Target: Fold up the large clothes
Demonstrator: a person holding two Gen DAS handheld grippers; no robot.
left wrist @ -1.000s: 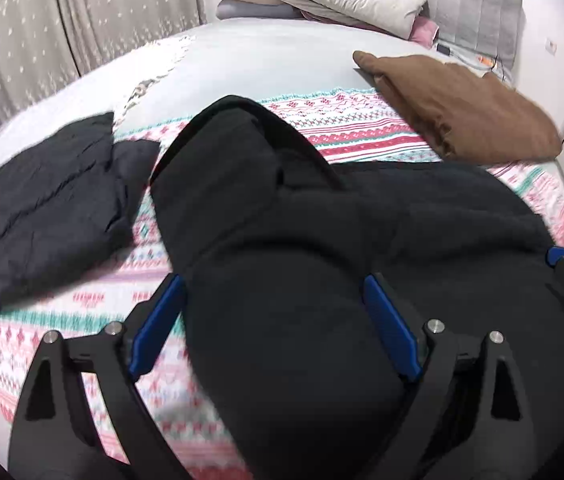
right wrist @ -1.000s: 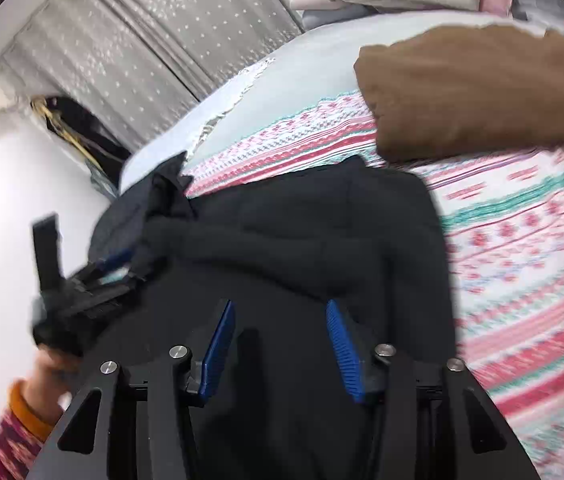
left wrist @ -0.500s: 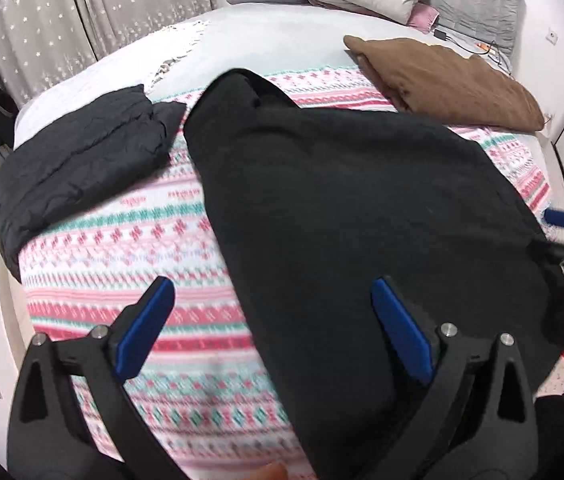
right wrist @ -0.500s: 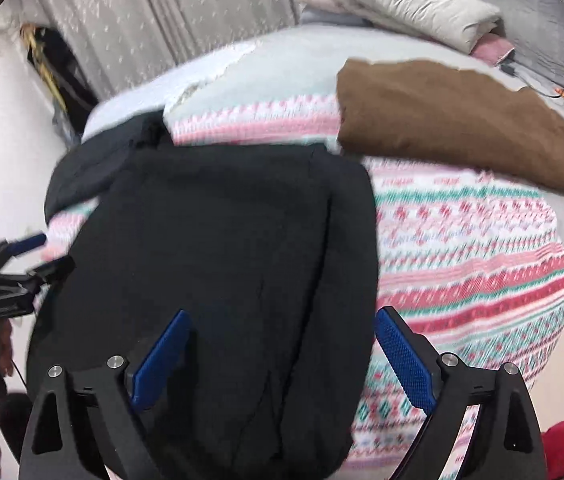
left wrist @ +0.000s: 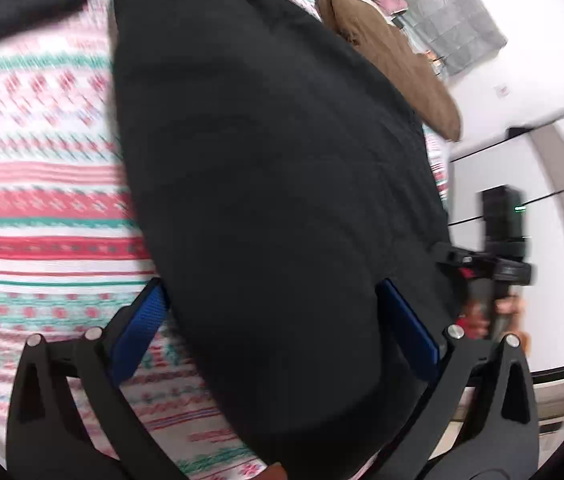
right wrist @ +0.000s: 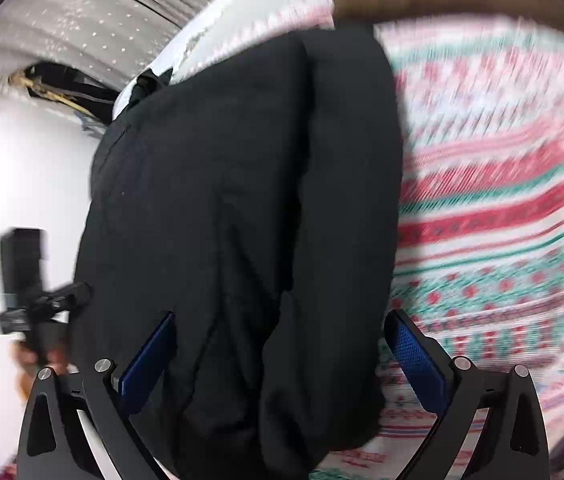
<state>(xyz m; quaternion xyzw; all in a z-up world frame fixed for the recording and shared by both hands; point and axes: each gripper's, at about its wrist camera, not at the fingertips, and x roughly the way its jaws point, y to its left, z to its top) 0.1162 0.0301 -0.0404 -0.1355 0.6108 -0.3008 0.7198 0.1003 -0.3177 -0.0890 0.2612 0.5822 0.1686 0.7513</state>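
Note:
A large black garment (left wrist: 274, 168) lies spread over the red, white and green patterned bedspread (left wrist: 38, 184); it also fills the middle of the right wrist view (right wrist: 242, 200). My left gripper (left wrist: 274, 320) is open, its blue pads wide apart over the garment's near edge. My right gripper (right wrist: 282, 344) is open too, straddling the garment's near edge at the other corner. Neither holds cloth. Each gripper shows in the other's view: the right one (left wrist: 498, 268), the left one (right wrist: 38, 304). Both views are motion-blurred.
A folded brown garment (left wrist: 394, 52) lies at the far side of the bed, beside a grey quilted headboard (left wrist: 454, 20). Another dark garment (left wrist: 14, 4) lies at the far left. Curtains (right wrist: 102, 8) hang beyond the bed; a white wall (left wrist: 542, 60) stands to the right.
Both grippers have dropped closer to the garment's near edge and tilted. The right gripper, narrow a second ago, stands wide open. The garment has gone from rumpled to spread flat.

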